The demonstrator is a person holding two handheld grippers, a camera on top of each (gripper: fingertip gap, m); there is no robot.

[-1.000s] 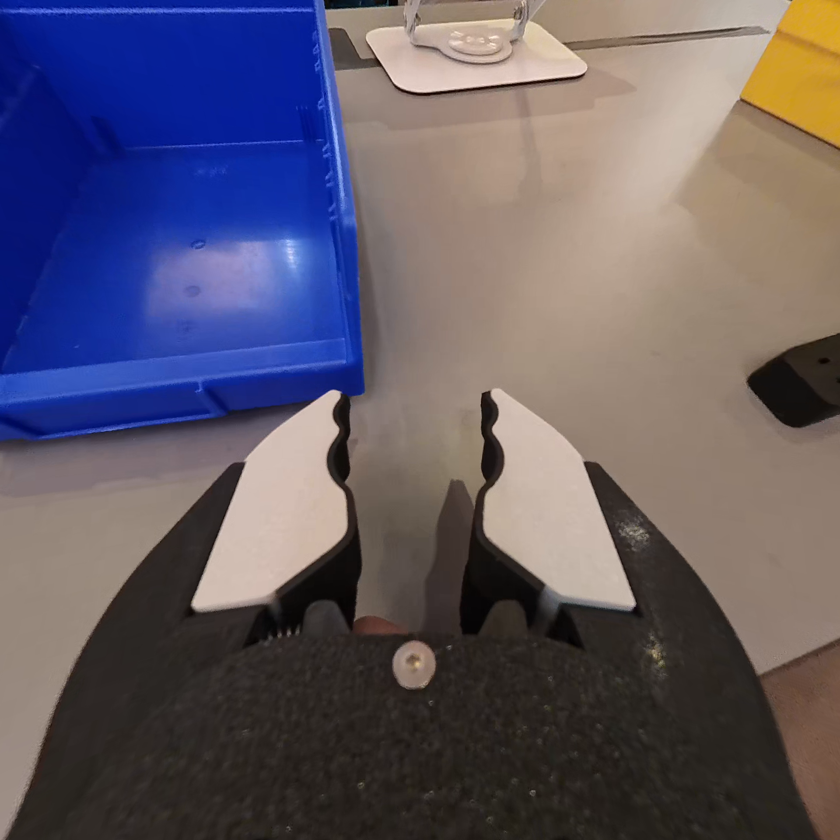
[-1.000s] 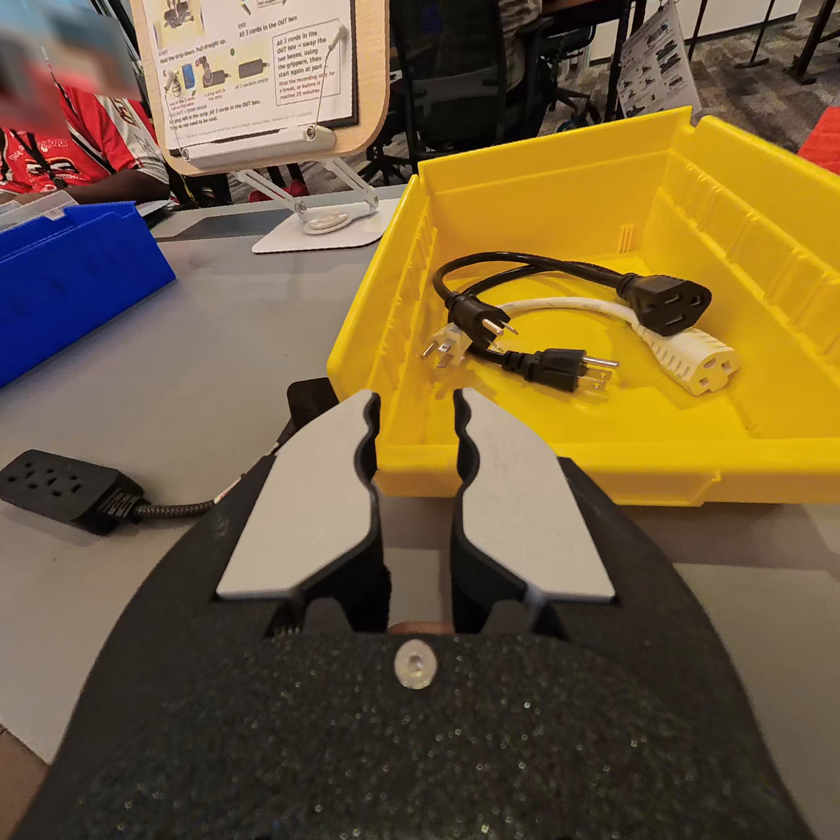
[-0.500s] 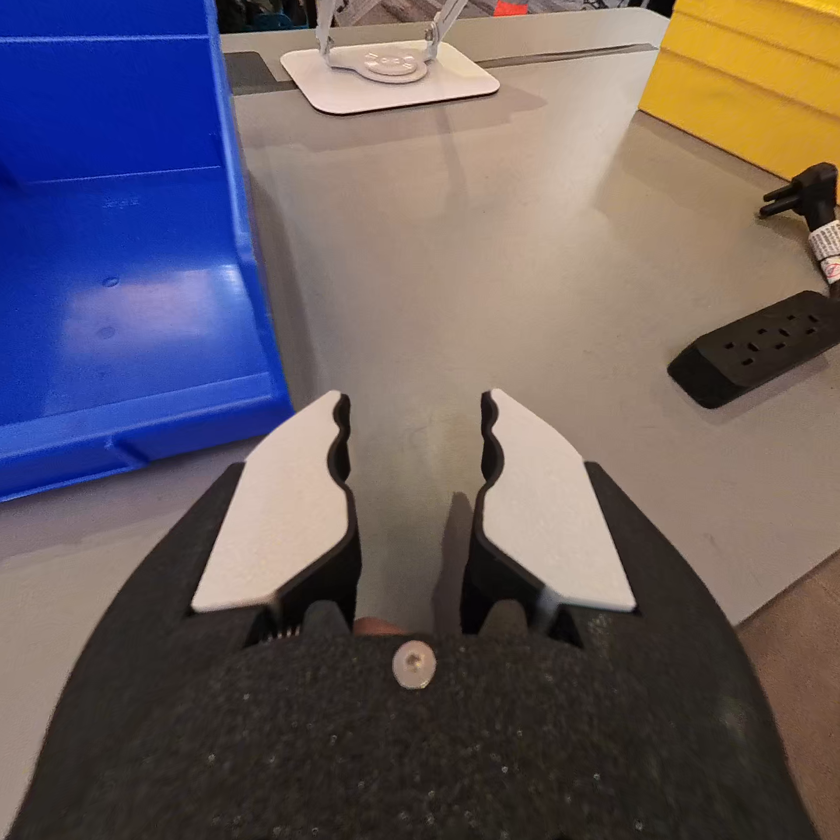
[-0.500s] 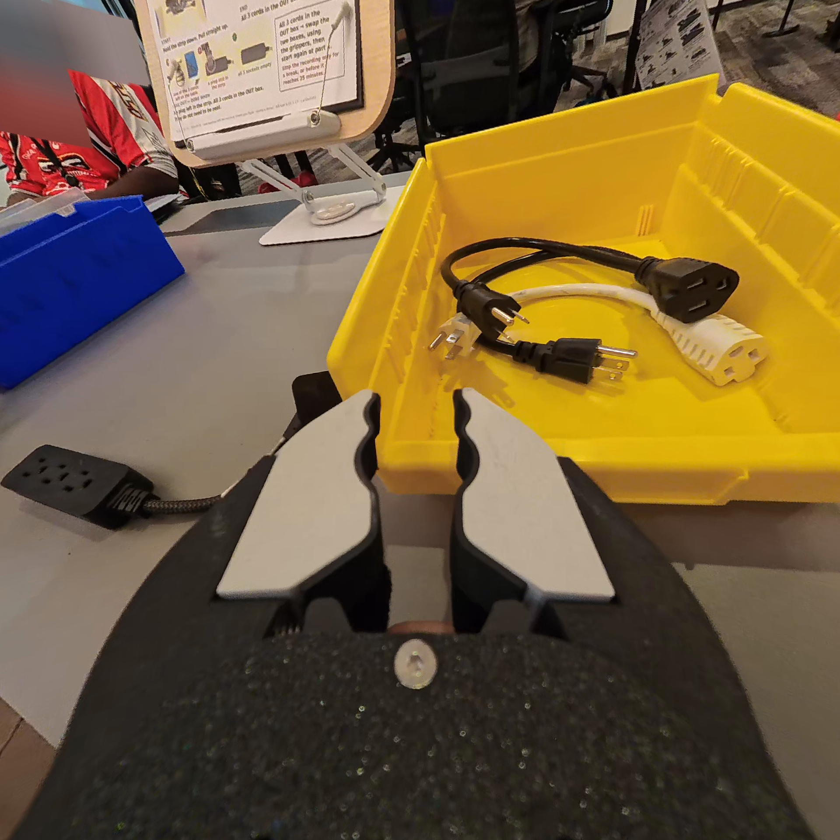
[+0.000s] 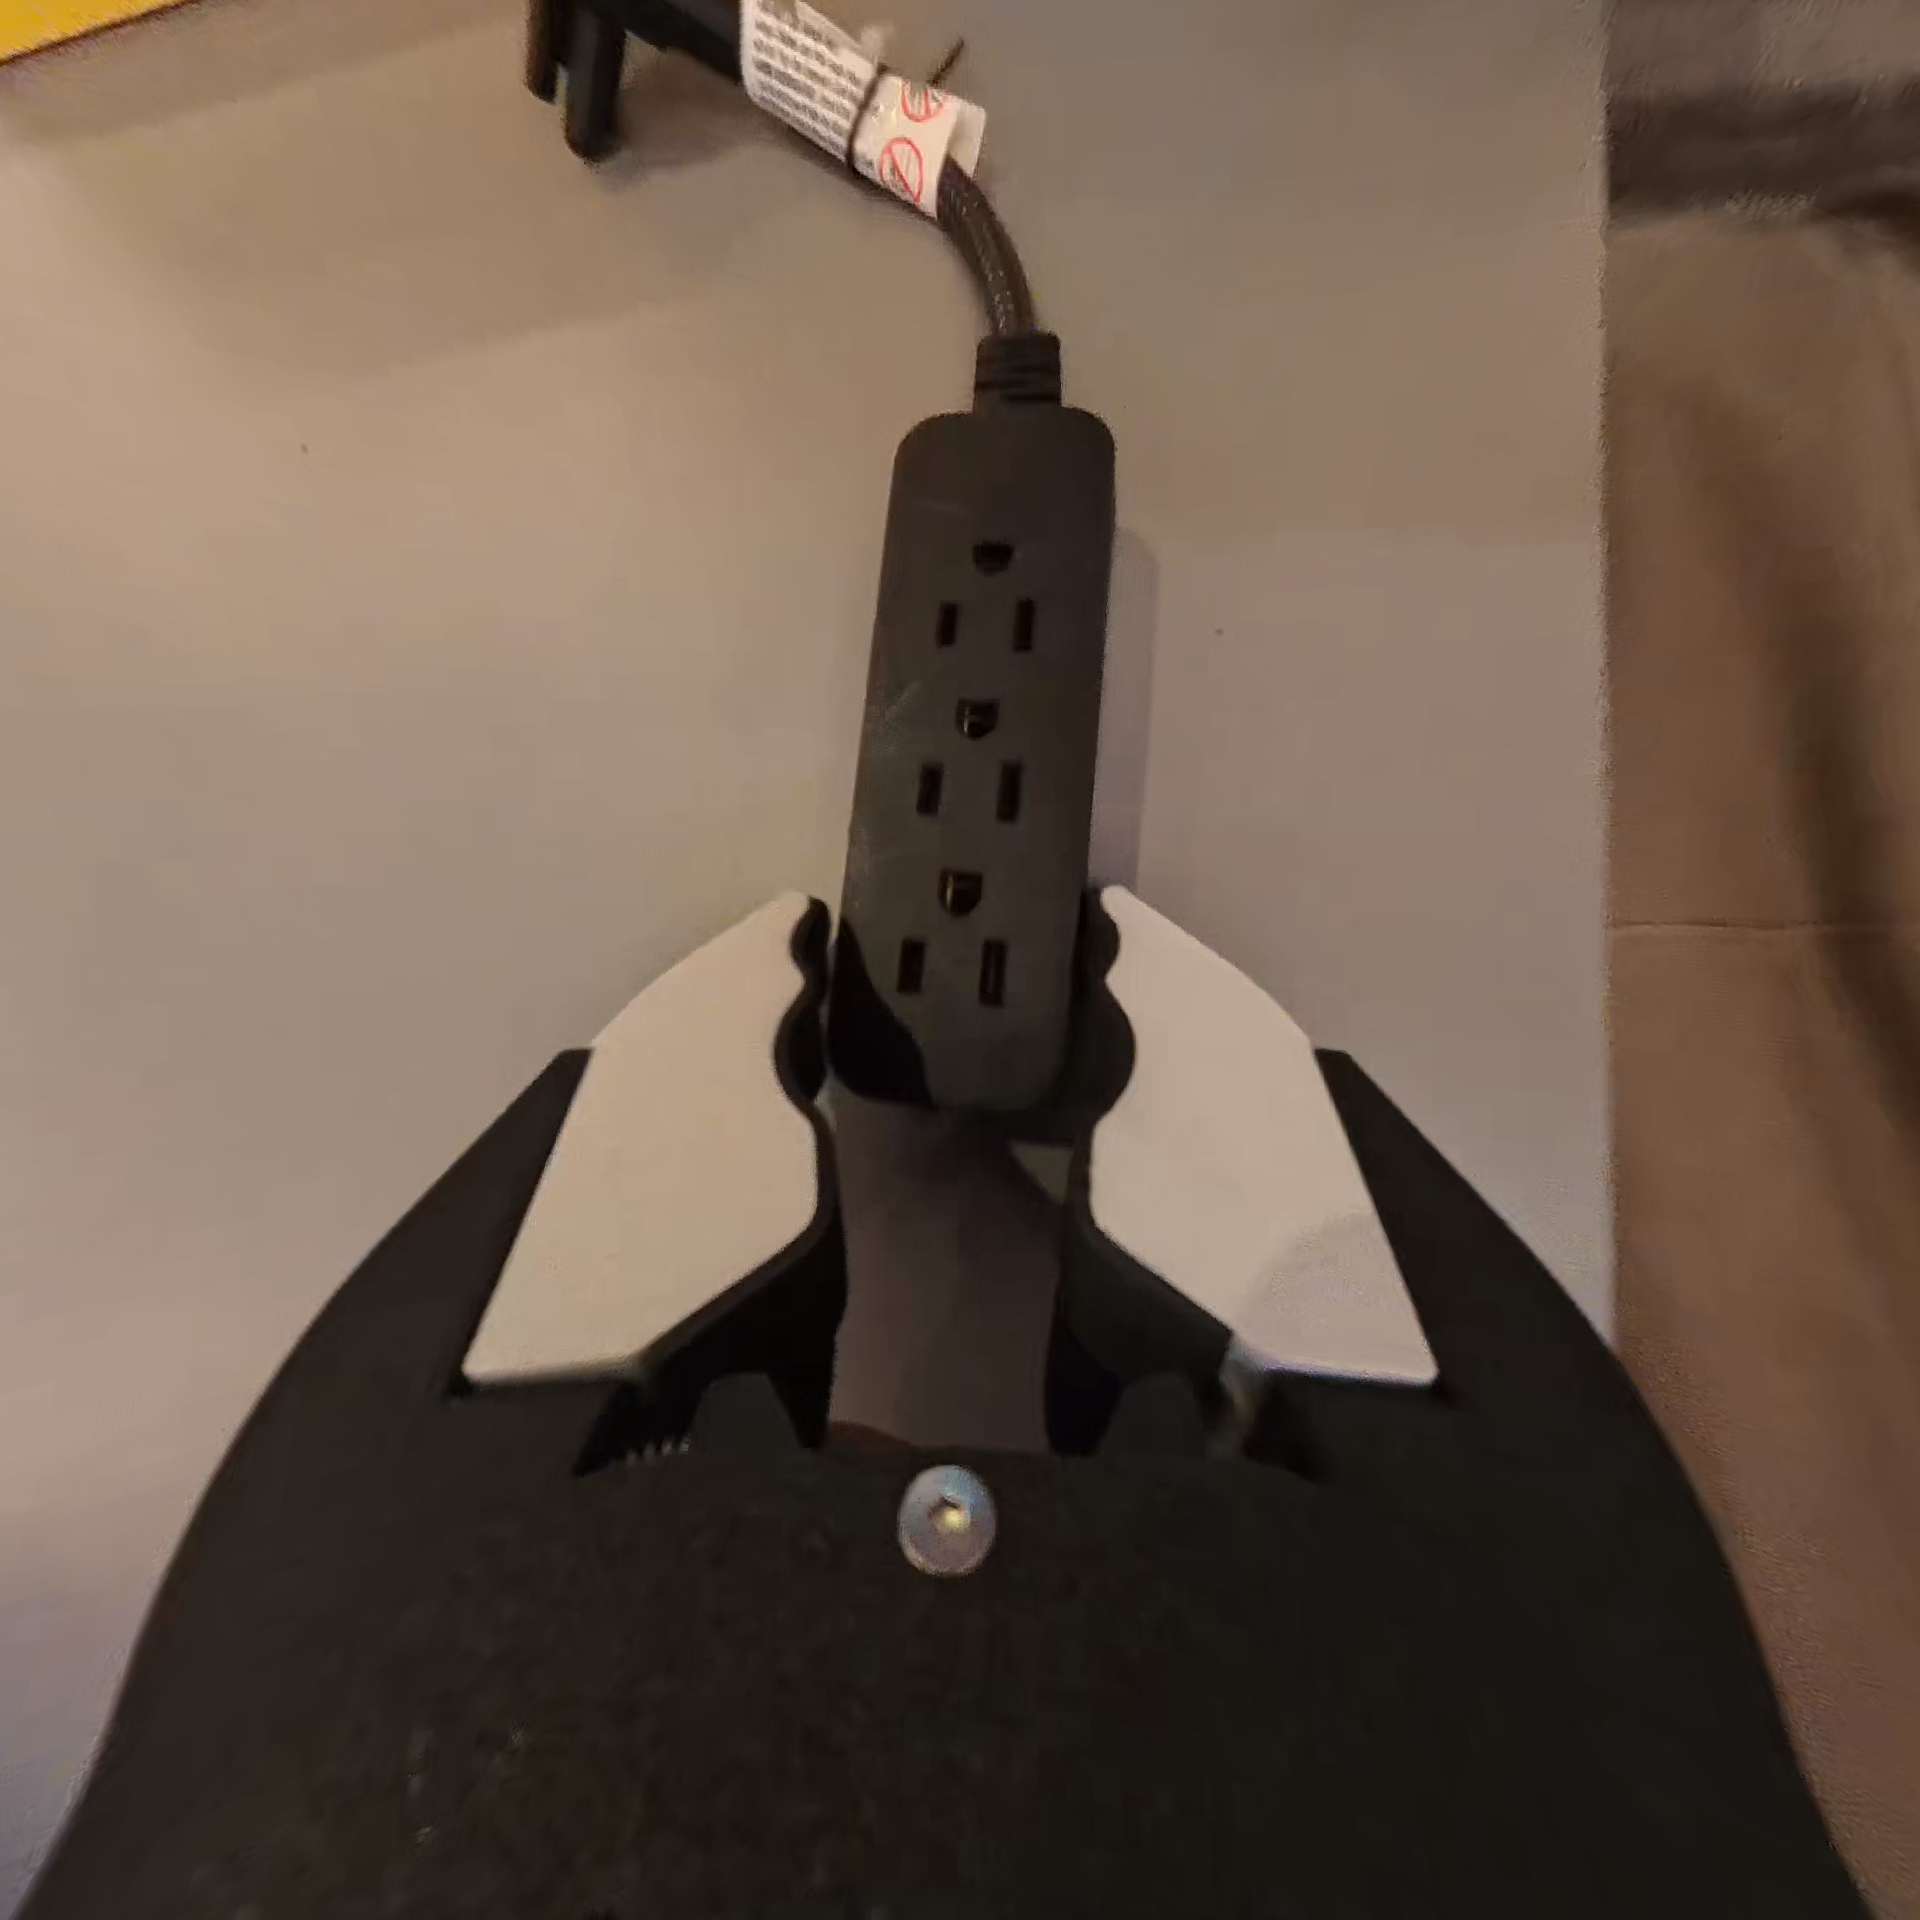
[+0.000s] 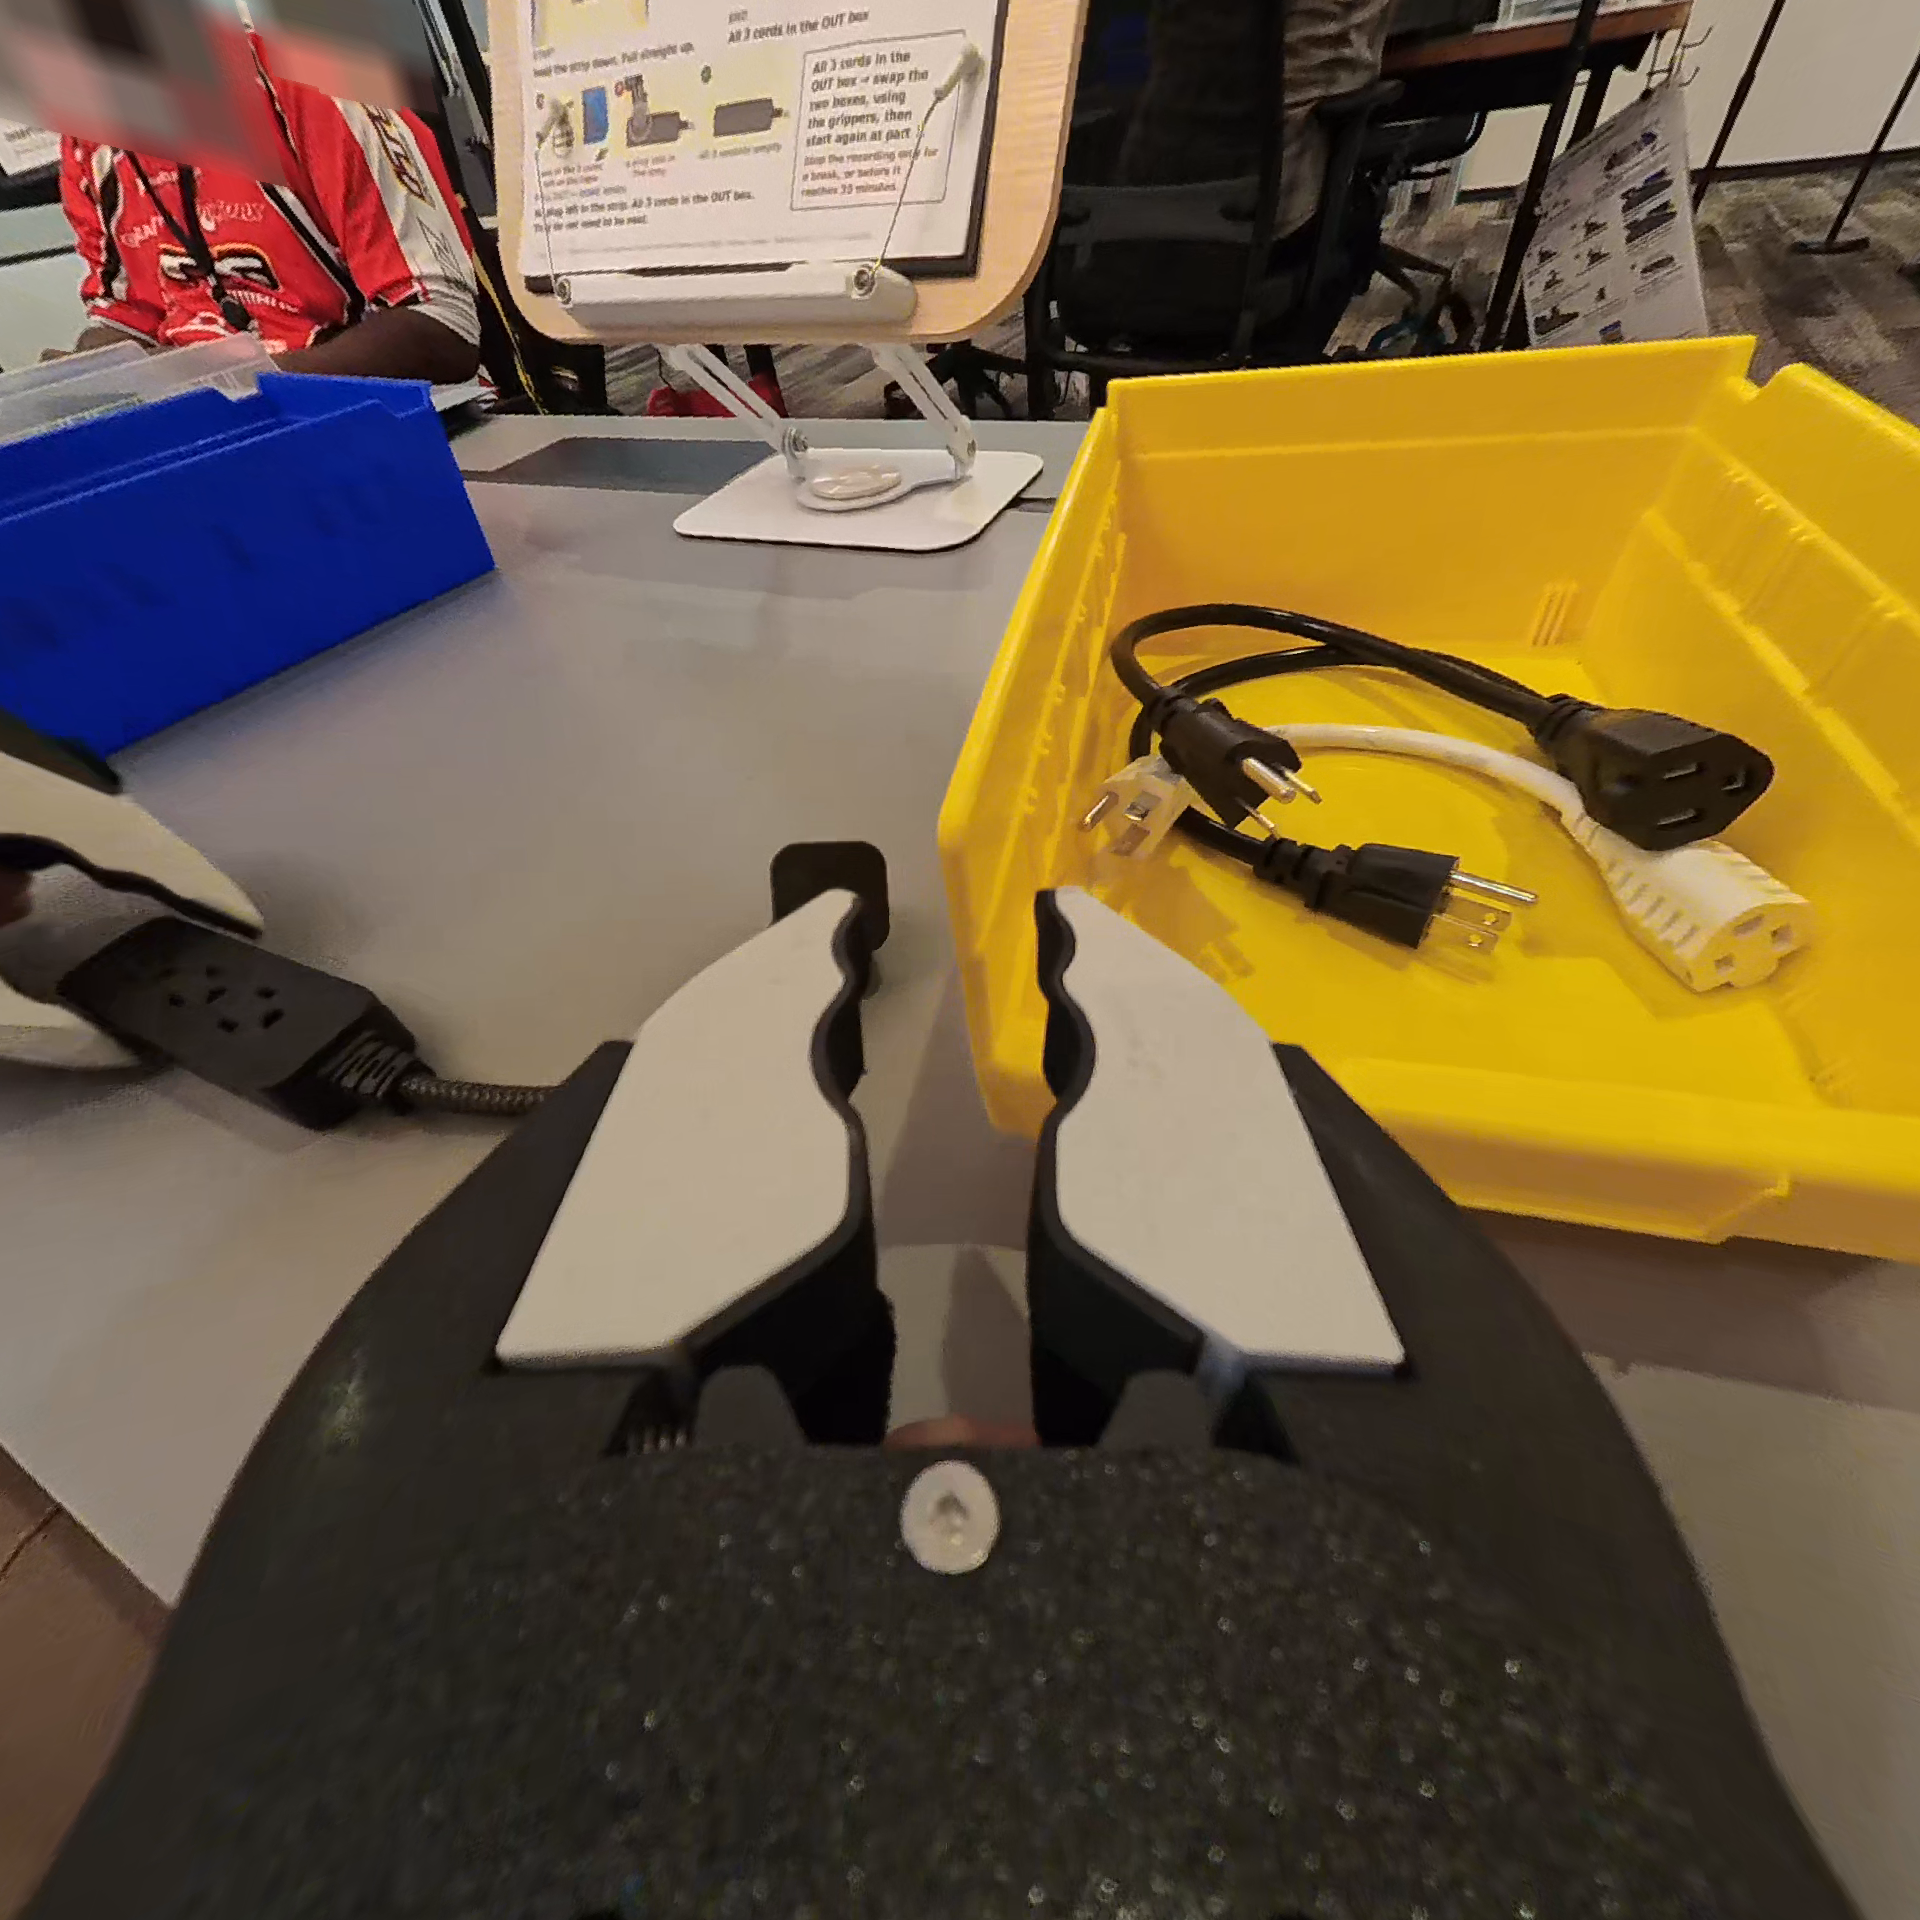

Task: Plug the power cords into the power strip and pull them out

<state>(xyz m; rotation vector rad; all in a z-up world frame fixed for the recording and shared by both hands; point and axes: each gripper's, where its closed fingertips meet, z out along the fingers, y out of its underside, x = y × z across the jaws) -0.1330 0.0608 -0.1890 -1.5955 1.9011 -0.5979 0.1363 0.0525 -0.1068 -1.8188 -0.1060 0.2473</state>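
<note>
The black power strip (image 5: pixel 977 748) lies on the grey table with three empty sockets facing up. My left gripper (image 5: pixel 956 935) grips its near end, one finger against each side. In the right wrist view the strip (image 6: pixel 218 1008) lies at the left with the left gripper's white fingers (image 6: pixel 114 862) around it. My right gripper (image 6: pixel 945 914) is open and empty, above the table by the front left corner of the yellow bin (image 6: pixel 997 883). In the bin lie a black cord (image 6: pixel 1652 779), a white cord (image 6: pixel 1704 925) and a second black plug (image 6: pixel 1382 883).
The strip's braided cable runs to its own plug (image 6: pixel 831 873), which bears a white tag (image 5: pixel 862 104). A blue bin (image 6: pixel 208 561) stands at the far left, an instruction board on a white stand (image 6: pixel 862 499) at the back. A person in red (image 6: pixel 260 239) sits behind. The table edge (image 5: pixel 1605 935) is close on the right. My right fingertips sit around 30 cm from my left ones.
My left gripper has swung right from the blue bin to the power strip and now holds its near end. My right gripper has barely moved and stays open.
</note>
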